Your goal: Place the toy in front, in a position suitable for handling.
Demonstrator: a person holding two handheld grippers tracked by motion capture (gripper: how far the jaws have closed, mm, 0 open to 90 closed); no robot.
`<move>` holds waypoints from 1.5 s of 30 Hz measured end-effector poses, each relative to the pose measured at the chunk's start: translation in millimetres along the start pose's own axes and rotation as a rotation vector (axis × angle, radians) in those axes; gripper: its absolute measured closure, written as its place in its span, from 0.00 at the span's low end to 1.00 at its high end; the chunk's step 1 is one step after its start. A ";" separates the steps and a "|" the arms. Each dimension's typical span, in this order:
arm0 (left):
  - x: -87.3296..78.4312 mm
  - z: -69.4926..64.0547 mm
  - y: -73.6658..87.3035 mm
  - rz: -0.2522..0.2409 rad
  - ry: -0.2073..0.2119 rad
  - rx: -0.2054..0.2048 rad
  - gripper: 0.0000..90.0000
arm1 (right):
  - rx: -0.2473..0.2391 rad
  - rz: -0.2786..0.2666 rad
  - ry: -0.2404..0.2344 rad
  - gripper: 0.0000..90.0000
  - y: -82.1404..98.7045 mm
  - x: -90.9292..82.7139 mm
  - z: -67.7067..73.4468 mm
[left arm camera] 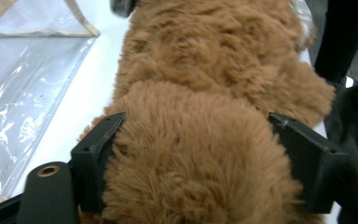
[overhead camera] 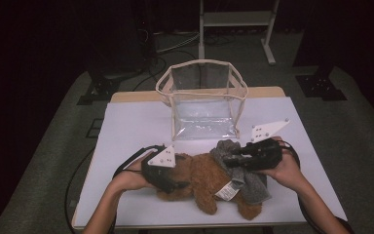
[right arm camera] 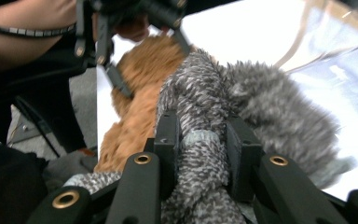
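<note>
high view: a white bench [overhead camera: 126, 126] stands on grey carpet in a dark room, bearing a clear bag [overhead camera: 202, 100] and a brown plush toy [overhead camera: 204, 183]. left gripper view: the left hand-held gripper [left arm camera: 196, 158] clamps the toy's furry end. right gripper view: the right hand-held gripper [right arm camera: 200, 140] pinches the toy's grey knitted garment [right arm camera: 261, 107].

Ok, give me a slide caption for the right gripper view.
Right claw pinching grey knitted cloth on a brown plush toy.
</note>
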State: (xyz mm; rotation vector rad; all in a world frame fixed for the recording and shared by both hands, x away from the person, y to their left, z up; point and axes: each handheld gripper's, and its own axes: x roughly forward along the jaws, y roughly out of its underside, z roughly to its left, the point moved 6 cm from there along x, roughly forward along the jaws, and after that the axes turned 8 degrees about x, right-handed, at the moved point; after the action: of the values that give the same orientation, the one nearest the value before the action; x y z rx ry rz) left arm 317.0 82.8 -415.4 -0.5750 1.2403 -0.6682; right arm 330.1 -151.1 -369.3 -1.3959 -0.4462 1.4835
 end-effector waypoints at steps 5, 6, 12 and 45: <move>-7.3 -9.1 1.4 0.017 0.032 0.037 0.26 | 0.007 -0.041 0.030 0.76 -9.0 -15.5 -7.2; -7.3 -9.1 1.4 0.017 0.032 0.037 0.26 | 0.007 -0.041 0.030 0.76 -9.0 -15.5 -7.2; -5.4 -3.2 -11.2 -0.008 0.035 0.017 0.19 | 0.034 0.042 -0.036 0.76 11.0 11.0 -0.9; 46.9 22.5 -71.6 0.090 0.001 0.097 0.56 | 0.090 -0.044 -0.016 0.75 -2.8 -9.6 -27.4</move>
State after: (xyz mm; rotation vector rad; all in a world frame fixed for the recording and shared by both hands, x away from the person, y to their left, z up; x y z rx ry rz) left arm 337.1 0.6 -389.6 -0.4356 1.2203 -0.6490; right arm 354.1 -167.6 -369.2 -1.2967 -0.4128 1.4624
